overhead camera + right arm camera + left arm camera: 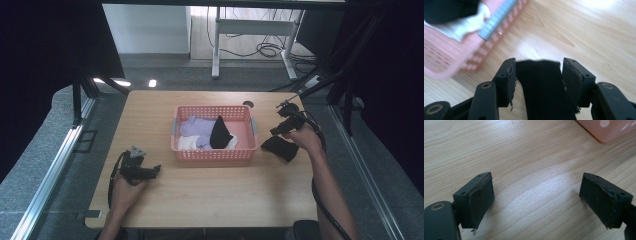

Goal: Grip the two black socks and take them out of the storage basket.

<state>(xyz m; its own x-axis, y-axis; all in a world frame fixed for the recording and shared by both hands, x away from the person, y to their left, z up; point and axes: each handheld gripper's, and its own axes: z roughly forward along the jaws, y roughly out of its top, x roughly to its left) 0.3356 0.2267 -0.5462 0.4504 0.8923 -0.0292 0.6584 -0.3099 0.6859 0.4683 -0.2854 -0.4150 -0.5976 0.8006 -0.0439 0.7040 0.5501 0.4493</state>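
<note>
A black ribbed sock sits between the jaws of my right gripper, which is shut on it. In the high view the black sock droops onto the table under my right gripper, just right of a pink basket. The basket holds a lilac cloth, a white piece and another black sock standing up. My left gripper rests low at the front left of the table. Its jaws stand wide apart over bare wood, so the left gripper is open and holds nothing.
The basket's corner shows at the top right of the left gripper view, and its side wall is close on the left in the right gripper view. A dark round grommet lies behind the basket. Cables trail from both grippers.
</note>
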